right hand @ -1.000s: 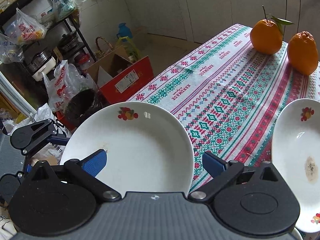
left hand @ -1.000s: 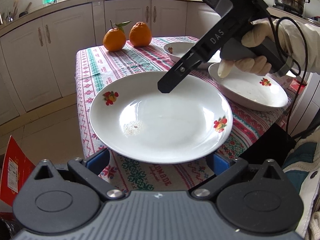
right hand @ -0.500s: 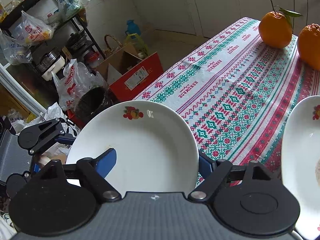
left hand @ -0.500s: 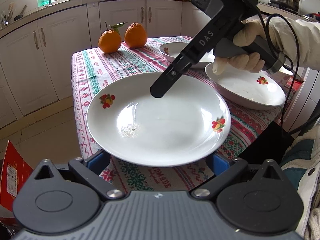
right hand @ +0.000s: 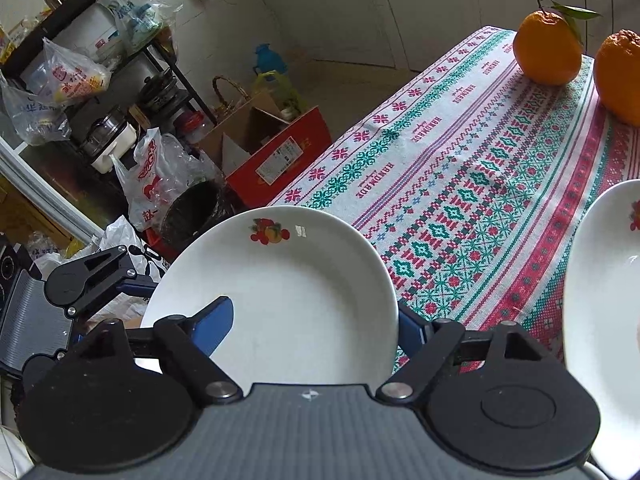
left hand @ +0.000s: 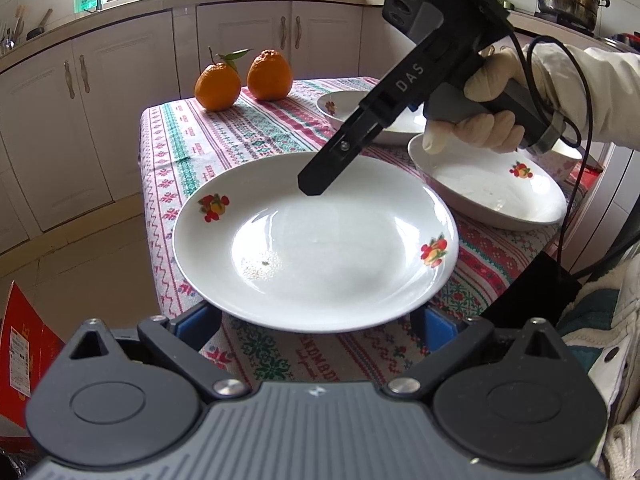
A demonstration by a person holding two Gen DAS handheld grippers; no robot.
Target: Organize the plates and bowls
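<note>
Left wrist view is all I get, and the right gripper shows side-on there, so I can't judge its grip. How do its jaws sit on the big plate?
Observer: The right gripper has just been closing: one blue pad lies inside the big plate, the other outside its rim.
Operator: What's on the floor past that plate?
Observer: A black bin, with plastic bags beside it.
</note>
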